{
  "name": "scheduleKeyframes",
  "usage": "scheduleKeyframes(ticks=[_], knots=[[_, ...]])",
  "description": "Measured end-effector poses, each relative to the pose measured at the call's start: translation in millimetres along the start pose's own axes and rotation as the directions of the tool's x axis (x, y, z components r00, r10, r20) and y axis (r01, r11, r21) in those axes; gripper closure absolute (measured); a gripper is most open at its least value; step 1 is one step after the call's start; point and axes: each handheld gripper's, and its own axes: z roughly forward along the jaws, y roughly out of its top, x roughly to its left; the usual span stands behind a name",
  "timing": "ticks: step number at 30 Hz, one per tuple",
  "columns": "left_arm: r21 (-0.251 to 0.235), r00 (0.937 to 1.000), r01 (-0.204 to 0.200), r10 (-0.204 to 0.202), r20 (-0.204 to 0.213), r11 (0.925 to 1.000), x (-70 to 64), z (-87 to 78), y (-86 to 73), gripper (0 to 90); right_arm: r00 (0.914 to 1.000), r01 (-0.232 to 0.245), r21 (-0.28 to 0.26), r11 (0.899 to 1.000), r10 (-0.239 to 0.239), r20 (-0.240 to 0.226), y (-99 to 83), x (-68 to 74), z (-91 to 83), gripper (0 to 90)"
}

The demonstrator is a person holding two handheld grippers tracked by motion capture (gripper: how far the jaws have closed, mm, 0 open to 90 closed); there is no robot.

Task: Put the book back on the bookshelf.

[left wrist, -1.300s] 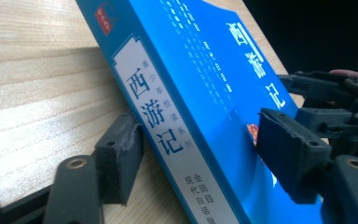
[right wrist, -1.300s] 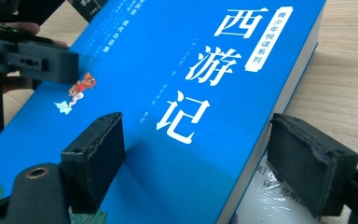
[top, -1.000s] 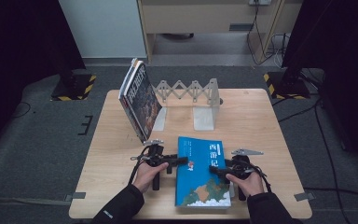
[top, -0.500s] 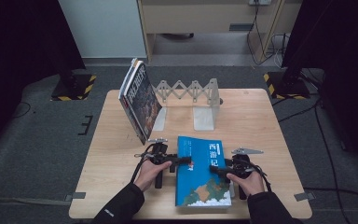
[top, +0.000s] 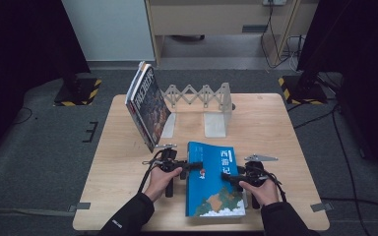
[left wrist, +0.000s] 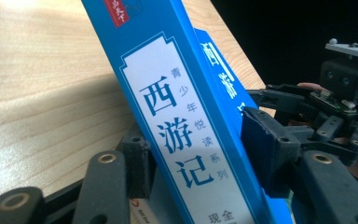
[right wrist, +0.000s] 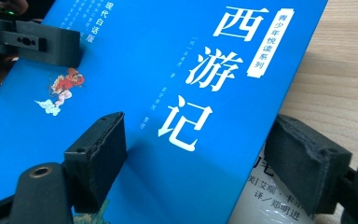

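A blue book [top: 214,181] with white Chinese title lies at the table's front middle, on top of a white book [right wrist: 270,196]. My left gripper [top: 196,166] comes at it from the left. In the left gripper view, the left gripper [left wrist: 203,158] has its pads pressed on either side of the blue book's spine [left wrist: 186,140], which is tipped up off the table. My right gripper [top: 227,177] reaches in from the right. In the right gripper view, the right gripper [right wrist: 203,156] has one pad [right wrist: 98,154] on the blue cover [right wrist: 158,93] and the other beside the book's edge, jaws wide apart.
A dark-covered book [top: 147,105] leans upright against the left end of an expanding white rack [top: 199,94] at the back of the wooden table [top: 275,132]. A white bookend [top: 215,123] stands under the rack's right end. Bare tabletop lies to the left and right.
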Motion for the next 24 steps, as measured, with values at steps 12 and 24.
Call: scheduleKeyframes(ticks=[12,24], knots=[[-0.005,0.9999,-0.010,0.010,-0.011,0.9999,-5.0,-4.5,-2.0,48.7,0.9999,0.015,-0.008,1.000,-0.015,0.000,-1.1,-0.3,-5.8,29.0],[0.045,0.9990,-0.037,0.038,-0.023,0.9983,-8.4,3.3,-2.4,44.7,0.9999,-0.013,-0.032,0.999,0.013,-0.003,0.0,-0.4,-5.9,38.5]])
